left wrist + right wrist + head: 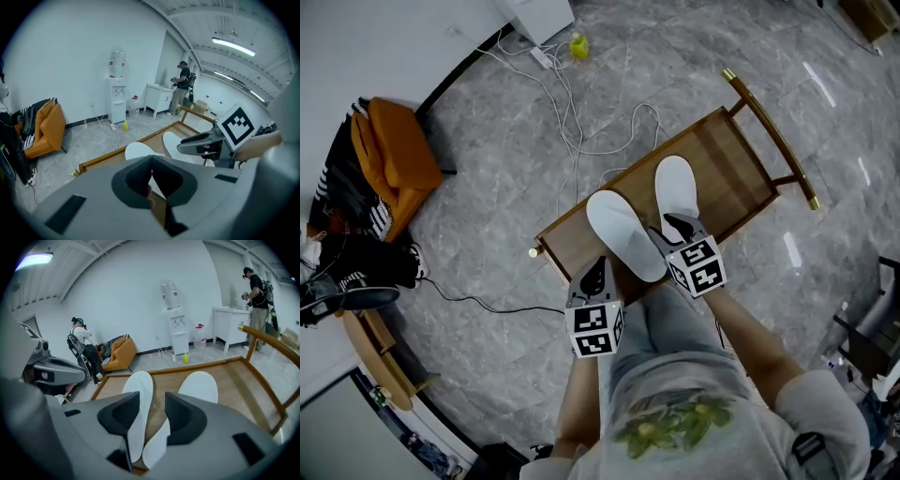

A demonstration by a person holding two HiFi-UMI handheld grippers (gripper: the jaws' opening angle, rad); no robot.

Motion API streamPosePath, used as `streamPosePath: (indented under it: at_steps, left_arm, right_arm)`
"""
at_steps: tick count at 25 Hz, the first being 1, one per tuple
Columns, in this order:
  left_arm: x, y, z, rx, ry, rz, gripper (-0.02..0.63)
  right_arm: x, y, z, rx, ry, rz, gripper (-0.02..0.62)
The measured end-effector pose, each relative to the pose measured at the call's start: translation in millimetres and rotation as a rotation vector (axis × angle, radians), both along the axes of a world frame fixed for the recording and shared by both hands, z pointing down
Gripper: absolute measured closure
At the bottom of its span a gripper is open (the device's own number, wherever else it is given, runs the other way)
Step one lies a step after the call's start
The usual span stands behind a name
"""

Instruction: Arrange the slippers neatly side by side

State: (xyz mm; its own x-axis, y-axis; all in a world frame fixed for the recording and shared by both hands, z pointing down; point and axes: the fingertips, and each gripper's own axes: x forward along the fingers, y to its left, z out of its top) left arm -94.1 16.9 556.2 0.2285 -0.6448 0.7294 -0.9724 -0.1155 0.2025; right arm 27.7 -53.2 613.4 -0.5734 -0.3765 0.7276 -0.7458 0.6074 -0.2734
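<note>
Two white slippers lie on a low wooden table [741,178]. The left slipper [623,234] is angled with its toe up-left; the right slipper [677,190] points straight away. Their heels converge near me. My right gripper [678,228] hovers at the right slipper's heel. In the right gripper view it [152,411] is open, both heels showing in the gap, and the pads press on nothing. There the left slipper [140,390] and right slipper [199,387] lie side by side. My left gripper [597,270] is at the left slipper's heel. In its own view it [151,171] is shut and holds nothing.
The table has a raised brass-tipped rail [769,131] on its far right side. White cables [572,122] and a yellow bottle [578,45] lie on the grey floor beyond. An orange chair [394,155] stands at the left. A person [182,86] stands at a far counter.
</note>
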Motion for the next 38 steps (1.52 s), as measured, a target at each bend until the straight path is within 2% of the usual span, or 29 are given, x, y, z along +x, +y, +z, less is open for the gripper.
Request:
streamPosePath:
  at_steps: [5,9,13,20,25,29,30,31,32,34,38]
  left_arm:
    - [1,-3,-7,0.008,-0.005,0.018,0.591]
    - [5,-6,-6,0.006,-0.007,0.033,0.591]
    - [10,-7,-5,0.005,-0.003,0.047,0.591]
    - [14,-3,6,-0.021,-0.001,0.059,0.591]
    - [13,-1,13,-0.039,-0.004,0.057,0.591]
    - [11,-1,15,-0.045,-0.005,0.053,0.591]
    - [11,-1,16,-0.046,-0.004,0.052,0.591]
    - [11,-1,16,-0.047,-0.003,0.050,0.591]
    - [11,-2,16,-0.047,-0.003,0.050,0.591]
    - [11,-3,16,-0.048,-0.002,0.050,0.591]
    - [11,-5,16,-0.048,0.000,0.049,0.591]
  right_arm:
    - [27,-5,-4,0.028,0.034,0.103,0.411]
    - [46,-15,-2,0.045,0.083,0.200,0.346]
    - [61,-21,4,0.045,0.121,0.277,0.322]
    - [81,-29,27,-0.010,0.157,0.411,0.282]
    - [75,-32,45,-0.062,0.126,0.436,0.275]
    - [76,-37,56,-0.073,0.145,0.434,0.275]
    - [76,-37,58,-0.073,0.159,0.424,0.281]
    - [76,-37,58,-0.069,0.178,0.413,0.338]
    - [77,-38,58,-0.060,0.200,0.401,0.423]
    - [79,-39,59,-0.042,0.228,0.379,0.501]
    - [79,-38,60,-0.046,0.224,0.349,0.531]
